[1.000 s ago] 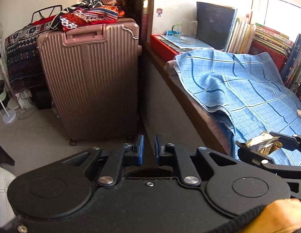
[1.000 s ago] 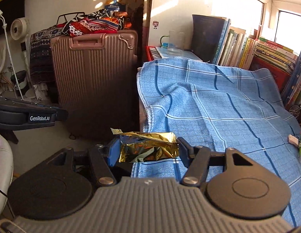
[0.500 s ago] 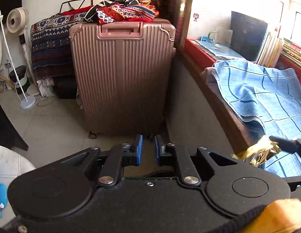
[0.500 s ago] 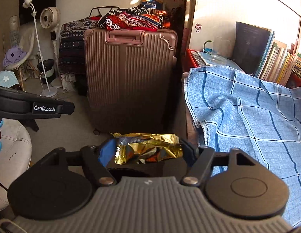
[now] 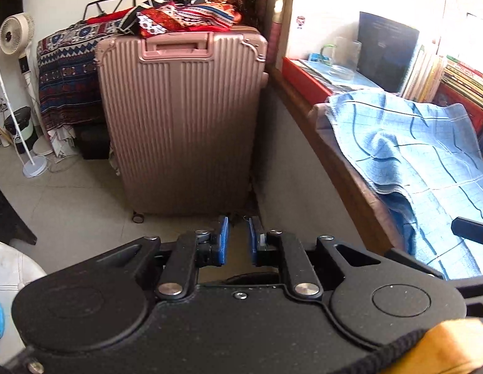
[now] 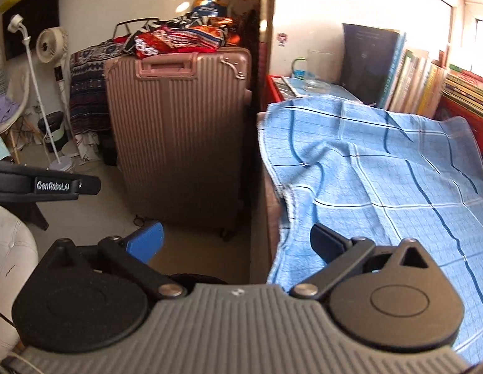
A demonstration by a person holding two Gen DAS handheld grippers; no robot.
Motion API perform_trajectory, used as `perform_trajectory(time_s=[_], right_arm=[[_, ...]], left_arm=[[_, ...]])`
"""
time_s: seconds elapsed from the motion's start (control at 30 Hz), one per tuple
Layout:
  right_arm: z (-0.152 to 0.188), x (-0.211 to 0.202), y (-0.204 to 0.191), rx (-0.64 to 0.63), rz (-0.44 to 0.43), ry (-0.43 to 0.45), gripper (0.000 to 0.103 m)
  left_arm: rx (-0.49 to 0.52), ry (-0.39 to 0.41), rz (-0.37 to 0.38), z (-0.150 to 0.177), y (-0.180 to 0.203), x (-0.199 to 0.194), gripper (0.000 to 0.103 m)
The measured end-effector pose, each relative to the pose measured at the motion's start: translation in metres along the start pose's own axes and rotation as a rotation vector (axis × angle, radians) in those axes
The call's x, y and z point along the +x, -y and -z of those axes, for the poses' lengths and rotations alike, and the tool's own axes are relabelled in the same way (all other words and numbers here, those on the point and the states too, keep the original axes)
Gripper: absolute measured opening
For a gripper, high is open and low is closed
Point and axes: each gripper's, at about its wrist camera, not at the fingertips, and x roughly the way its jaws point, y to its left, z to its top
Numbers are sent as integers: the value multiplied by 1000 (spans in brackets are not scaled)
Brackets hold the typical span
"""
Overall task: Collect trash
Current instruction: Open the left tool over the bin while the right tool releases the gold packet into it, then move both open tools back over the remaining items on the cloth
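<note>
The right gripper (image 6: pixel 236 243), which a second ago pinched a crumpled gold wrapper, is opening its jaws wide and nothing lies between them now; only floor and the hem of the blue checked cloth (image 6: pixel 381 180) show ahead of it. The wrapper is in neither view, so it has likely dropped below the tongs, perhaps into a bin I cannot see. The left gripper (image 5: pixel 238 240) stays nearly closed on nothing, aimed at the pink suitcase (image 5: pixel 185 118).

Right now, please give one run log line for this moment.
left gripper: shut, empty | right gripper: jaws opening, nothing between | no wrapper in view | beside blue checked cloth
</note>
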Motion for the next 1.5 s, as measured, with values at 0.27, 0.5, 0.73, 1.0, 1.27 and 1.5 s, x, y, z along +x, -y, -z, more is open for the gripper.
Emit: perform_trajectory(time_s=[0.27, 0.5, 0.73, 1.0, 1.27, 1.5], right_arm=[[-4, -7, 21, 18, 75, 12, 103], [1, -17, 51, 50, 163, -3, 103], [8, -37, 98, 118, 273, 9, 103], [11, -85, 185, 297, 598, 123, 103], [27, -136, 281, 486, 842, 154, 99], [35, -146, 336, 585, 922, 103, 98]], left_arm=[[51, 36, 29, -13, 34, 1, 44], [23, 52, 103, -26, 69, 8, 85], [154, 47, 224, -34, 136, 18, 94], [296, 51, 411, -44, 229, 26, 97], [444, 35, 558, -39, 320, 31, 97], [538, 18, 631, -44, 392, 46, 97]])
